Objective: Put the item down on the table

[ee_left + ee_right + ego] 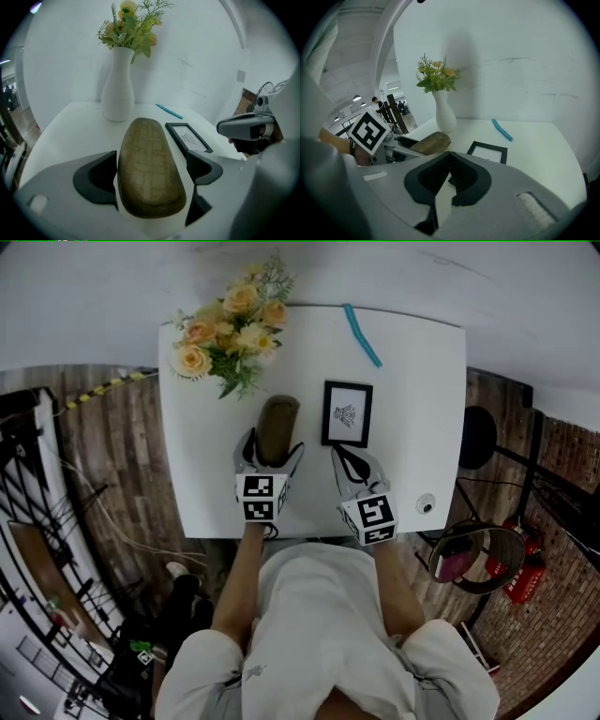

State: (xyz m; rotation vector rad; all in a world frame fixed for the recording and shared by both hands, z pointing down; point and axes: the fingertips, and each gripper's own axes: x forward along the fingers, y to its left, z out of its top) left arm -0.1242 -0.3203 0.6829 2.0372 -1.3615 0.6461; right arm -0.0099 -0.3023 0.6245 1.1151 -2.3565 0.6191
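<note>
The item, a brown oblong case (277, 427) with a woven look, lies flat on the white table (422, 409). My left gripper (274, 450) straddles its near end. In the left gripper view the case (149, 178) sits between the two dark pads (96, 178), with a thin strip of table showing on each side, so the jaws stand open and off it. My right gripper (352, 457) rests just right of it, in front of a black picture frame (347, 413). Its tips (450, 154) meet with nothing between them.
A white vase of yellow and peach flowers (230, 334) stands at the table's back left. A blue stick (362, 336) lies at the back. A small round object (427, 504) sits near the front right corner. A black stool (478, 437) and red extinguishers (523, 573) stand on the floor at right.
</note>
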